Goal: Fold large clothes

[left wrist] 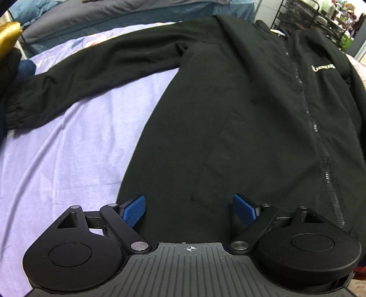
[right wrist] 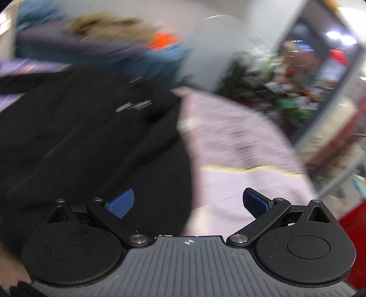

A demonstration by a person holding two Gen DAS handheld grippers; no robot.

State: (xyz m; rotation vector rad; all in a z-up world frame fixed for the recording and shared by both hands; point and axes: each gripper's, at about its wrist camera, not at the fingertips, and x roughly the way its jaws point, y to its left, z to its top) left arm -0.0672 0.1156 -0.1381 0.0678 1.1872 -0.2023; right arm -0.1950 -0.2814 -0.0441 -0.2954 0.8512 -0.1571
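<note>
One black jacket [left wrist: 240, 109], zipped, flat on the bed [left wrist: 68, 148], one sleeve [left wrist: 91, 75] outstretched toward bed's left edge. No fold made. Left tongs [left wrist: 189, 211], right tongs [right wrist: 188, 203]: released, empty.

Bare lilac sheet [left wrist: 68, 141] left of jacket [left wrist: 228, 114] free; wire rack [left wrist: 315, 20] possibly crowds far-right corner.

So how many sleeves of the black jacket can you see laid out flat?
1. The sleeve stretches left from the jacket across the purple sheet. The other sleeve may be hidden along the jacket's right edge.
</note>
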